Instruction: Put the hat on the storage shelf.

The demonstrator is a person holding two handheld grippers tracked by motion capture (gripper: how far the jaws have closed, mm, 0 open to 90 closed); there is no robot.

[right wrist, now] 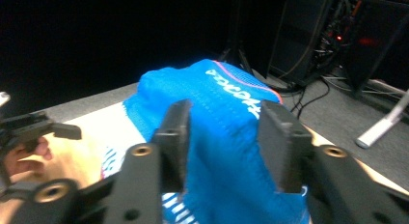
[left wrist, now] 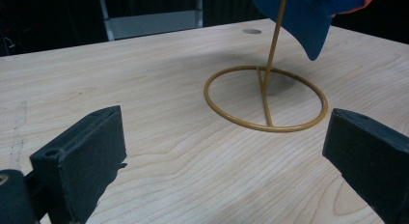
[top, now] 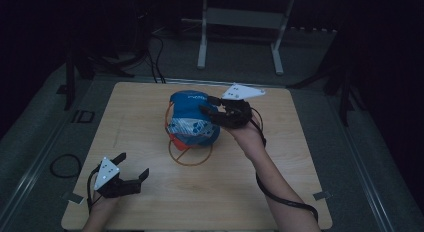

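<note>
Room: dark, with cables on the grey floor and a pale metal frame (top: 240,22) standing beyond the table.
Surface: light wooden table (top: 150,202), bare apart from one stand.
Stand: thin yellow wire stand (left wrist: 266,96), a flat ring base with an upright rod rising from it, near the table's middle.
Cloth: blue knitted sock (top: 192,117) with white lettering and an orange edge, draped over the top of the stand, its lower part hanging clear of the table.
Right gripper (top: 216,111): reaching in from the right, jaws part-way closed, one on each side of a fold of the sock; in the right gripper view the fabric bulges between them, so it seems pinched.
Left gripper (top: 134,167): low near the front left corner, well apart from the stand, jaws spread wide and holding nothing.
Risk, tipping: the stand looks light and nothing steadies its base; a sideways pull on the sock could likely drag or topple it.
Risk, snagging: knit may catch on the rod's top and stretch.
Risk, slipping: a shallow pinch on soft fabric could let go.
</note>
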